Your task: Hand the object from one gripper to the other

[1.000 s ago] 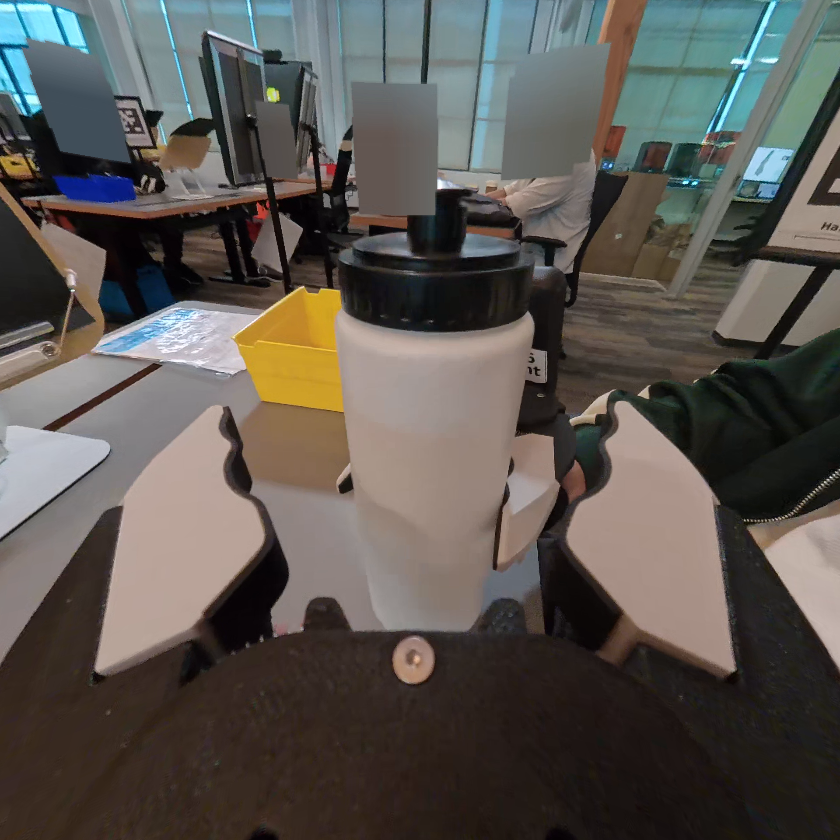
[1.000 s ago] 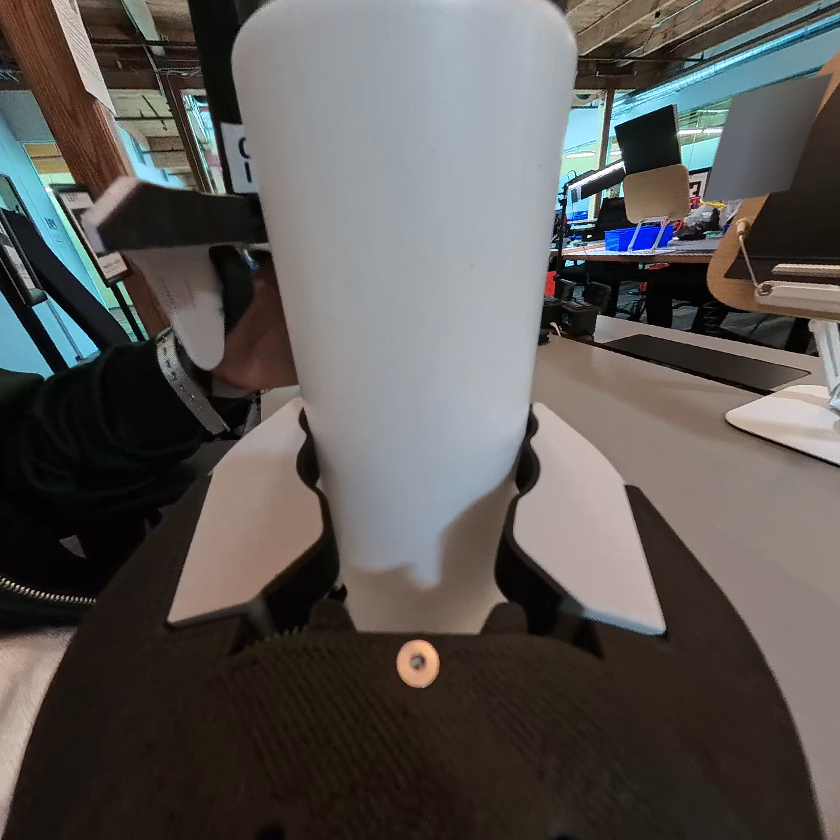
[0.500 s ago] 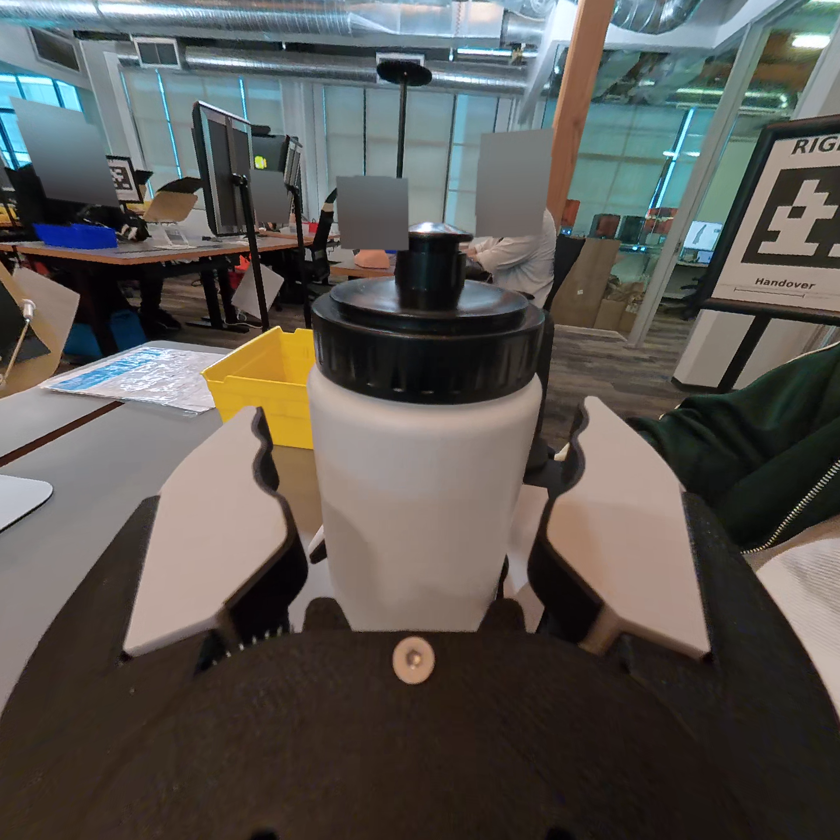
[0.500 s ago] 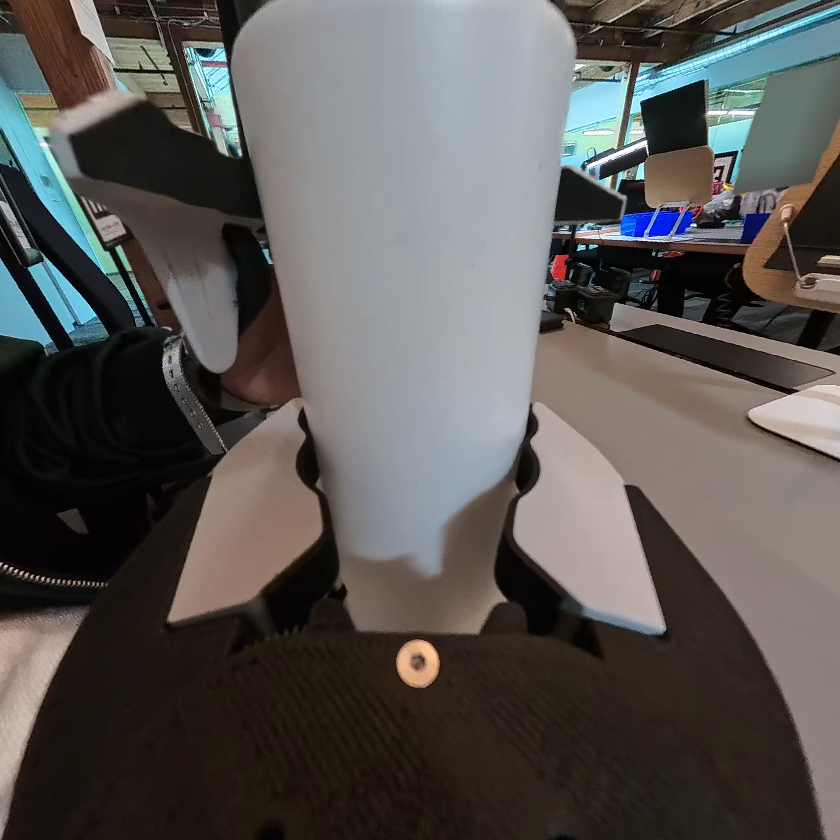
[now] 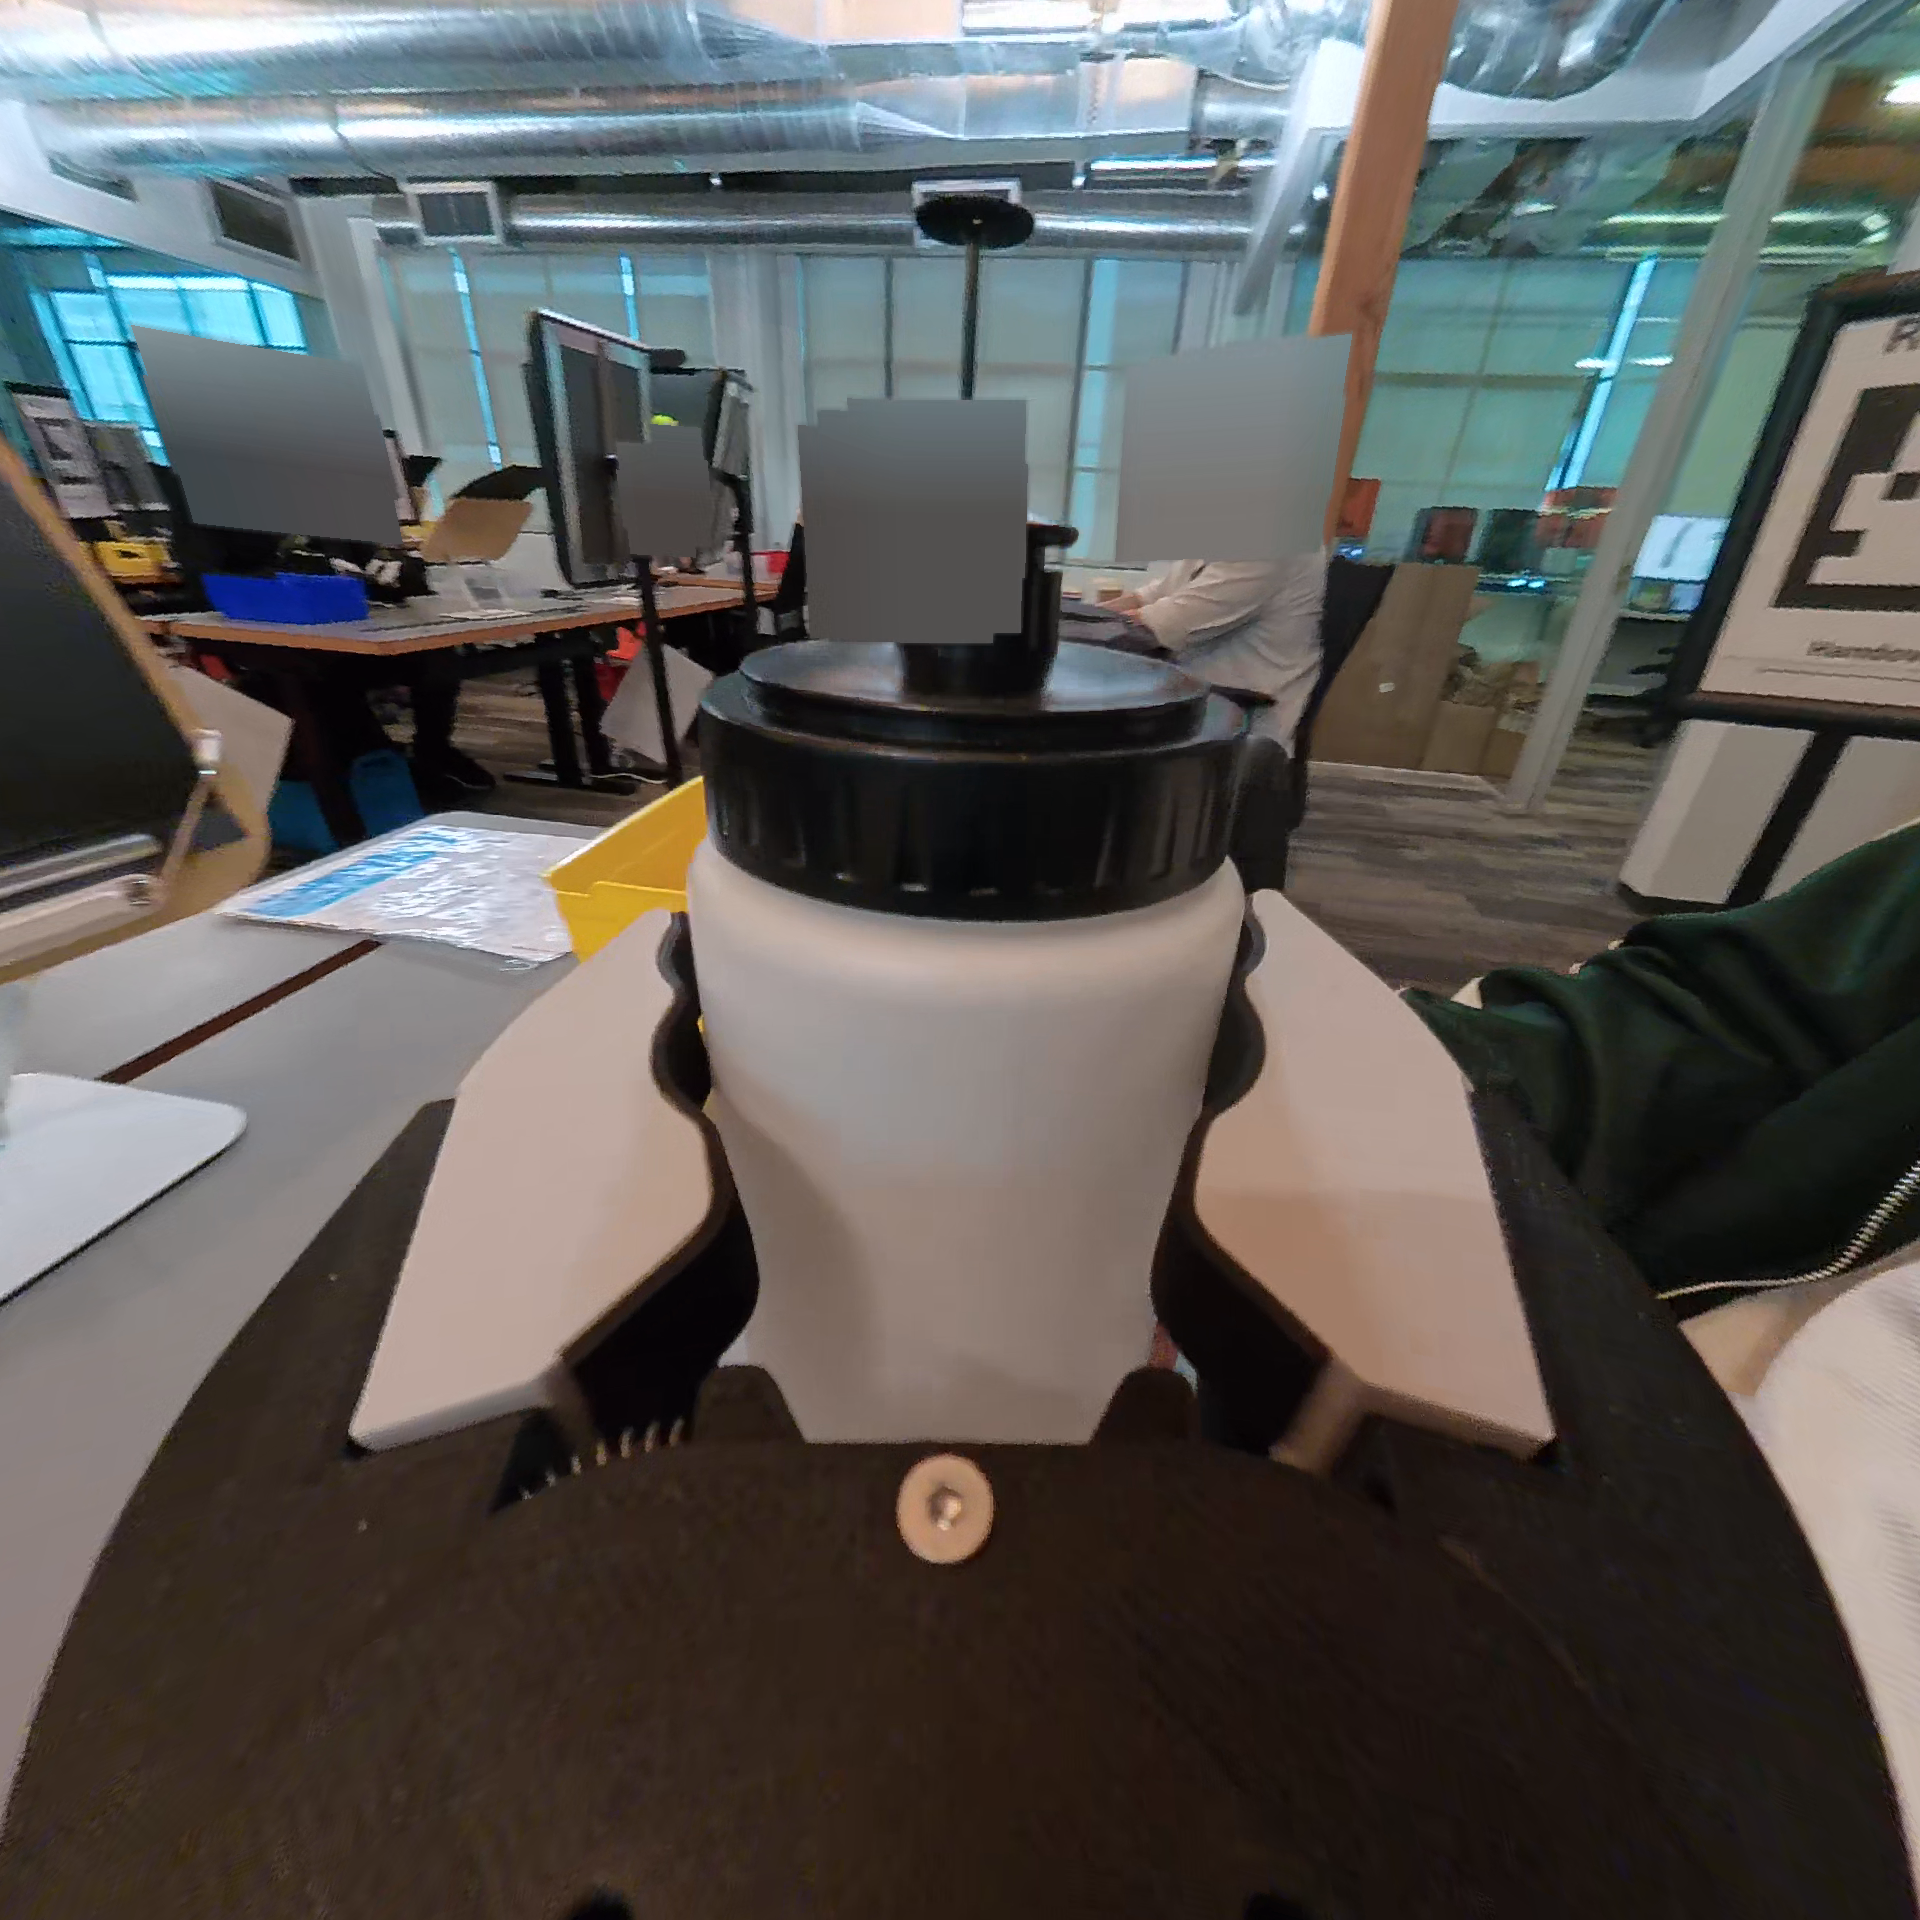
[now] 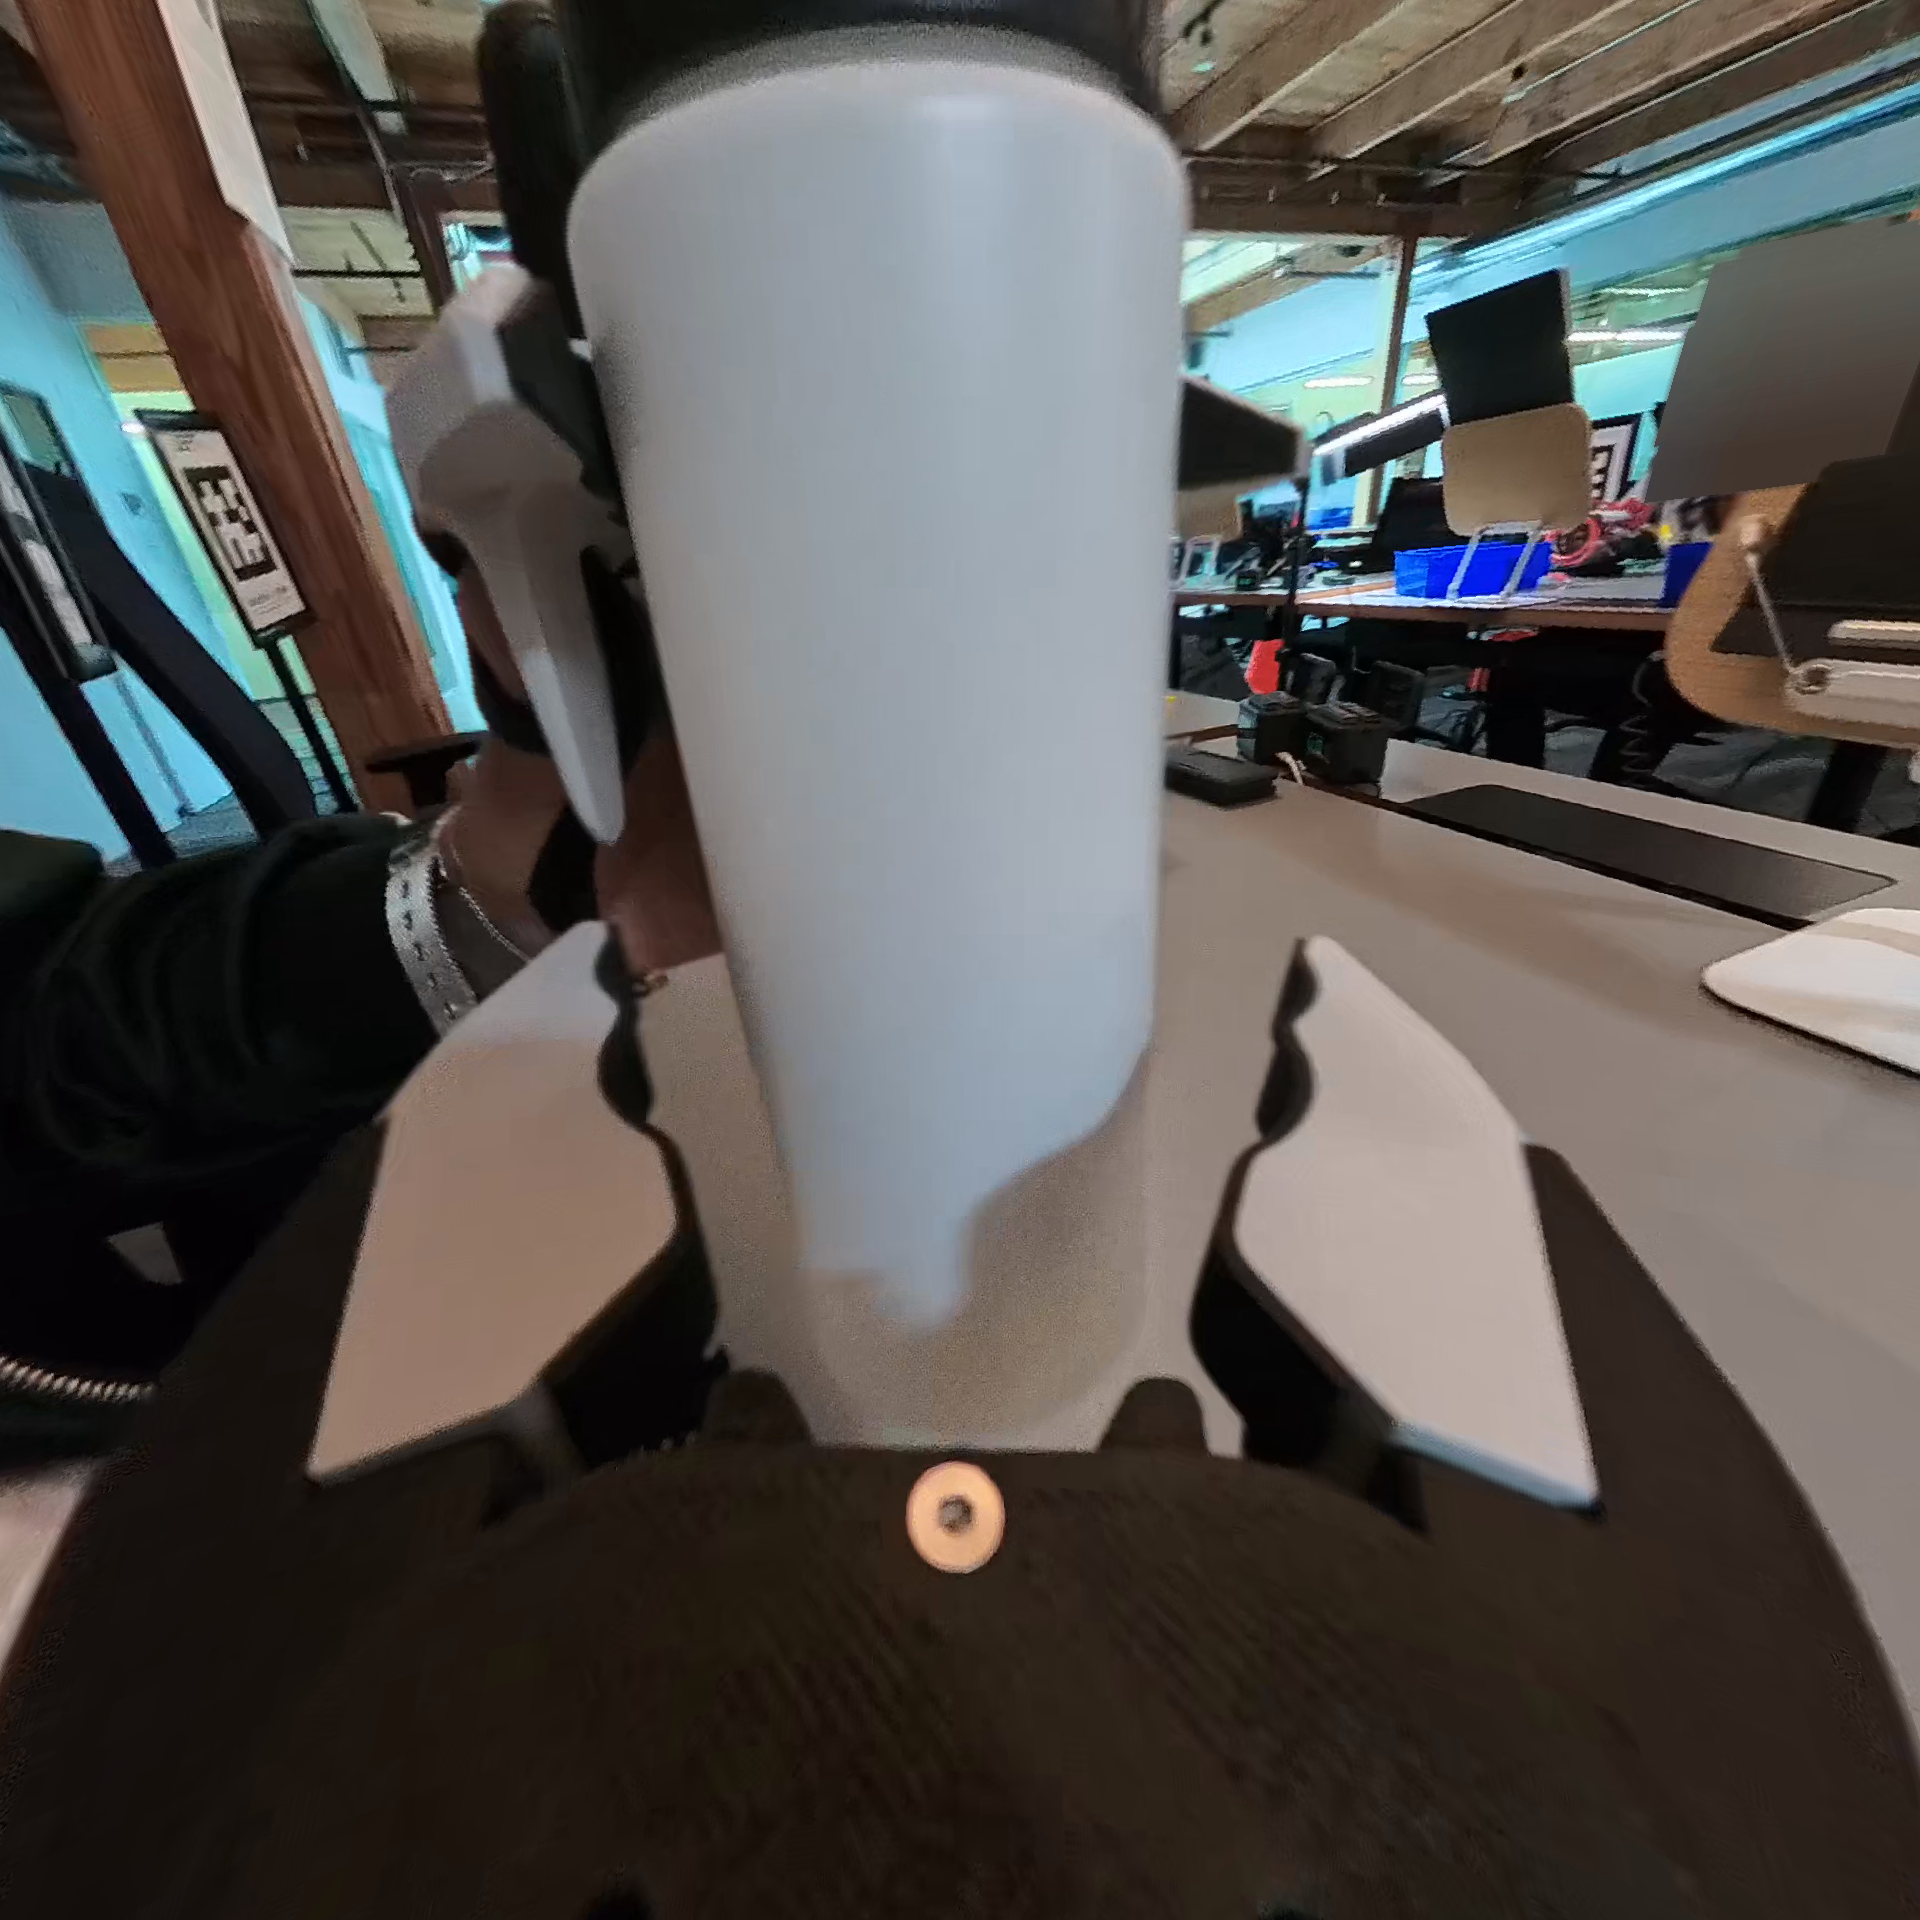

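A white bottle (image 5: 966, 1091) with a black screw cap (image 5: 966, 800) stands upright between both grippers, above the grey table. My left gripper (image 5: 961, 925) is shut on the bottle's upper body just under the cap, with both pads touching it. In the right wrist view the bottle (image 6: 894, 623) fills the middle, slightly blurred. My right gripper (image 6: 956, 951) is around its lower part with the jaws open and a gap on each side. The left gripper's fingers (image 6: 499, 540) show higher up on the bottle in that view.
A yellow bin (image 5: 623, 883) and a plastic bag (image 5: 416, 883) lie on the grey table (image 5: 260, 1091) behind the bottle. A white stand base (image 6: 1829, 987), a dark mat (image 6: 1662, 862) and black devices (image 6: 1309, 727) are on the table. A green sleeve (image 5: 1714, 1039) is to the right. The tips of one gripper are about 8 centimeters away from the tips of the other.
My left gripper moved in around the bottle's upper part and closed on it. My right gripper, which was gripping the lower part, has opened its jaws.
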Tool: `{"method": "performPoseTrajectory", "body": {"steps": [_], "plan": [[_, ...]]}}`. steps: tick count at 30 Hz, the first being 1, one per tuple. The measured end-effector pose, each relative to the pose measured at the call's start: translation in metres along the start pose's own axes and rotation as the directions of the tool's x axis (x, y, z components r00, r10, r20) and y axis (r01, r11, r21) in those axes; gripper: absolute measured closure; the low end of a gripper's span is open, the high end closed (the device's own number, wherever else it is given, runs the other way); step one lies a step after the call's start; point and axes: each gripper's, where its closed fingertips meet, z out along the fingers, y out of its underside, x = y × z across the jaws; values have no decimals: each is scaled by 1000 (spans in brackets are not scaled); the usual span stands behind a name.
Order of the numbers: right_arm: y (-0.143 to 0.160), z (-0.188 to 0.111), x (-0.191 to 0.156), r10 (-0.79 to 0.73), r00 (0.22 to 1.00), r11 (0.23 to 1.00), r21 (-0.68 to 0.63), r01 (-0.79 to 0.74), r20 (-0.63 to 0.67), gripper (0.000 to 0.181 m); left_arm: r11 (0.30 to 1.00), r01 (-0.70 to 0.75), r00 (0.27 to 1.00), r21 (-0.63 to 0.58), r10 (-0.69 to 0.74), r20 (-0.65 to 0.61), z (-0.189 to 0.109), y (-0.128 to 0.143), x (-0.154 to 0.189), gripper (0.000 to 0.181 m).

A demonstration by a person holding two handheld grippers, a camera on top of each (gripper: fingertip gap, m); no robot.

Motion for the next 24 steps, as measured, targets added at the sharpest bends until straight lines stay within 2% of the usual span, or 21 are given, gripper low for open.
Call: {"method": "performPoseTrajectory", "body": {"steps": [3, 6, 11, 17, 21, 24], "plan": [[10, 2, 12, -2, 999, 1000, -21, 1, -33, 45, 1000, -16, 997, 5, 16, 72, -17, -12, -17, 84], [27, 10, 17, -4, 999, 997, -82, 2, -36, 35, 999, -38, 990, 28, 34, 134, -39, -29, -28, 84], [41, 30, -3, 37, 999, 991, -129, -32, 33, 35, 993, -71, 977, 96, 50, 205, -67, -55, -25, 84], [41, 50, -44, -27, 986, 990, -130, 49, 165, 49, 986, -77, 972, 147, 41, 232, -70, -58, -4, 84], [42, 55, -55, -28, 975, 990, -129, 57, 220, 61, 985, -59, 974, 162, 21, 227, -65, -55, 9, 84], [43, 56, -60, -7, 964, 989, -138, 45, 266, 80, 985, -53, 974, 165, 14, 227, -63, -53, 16, 84]]}}
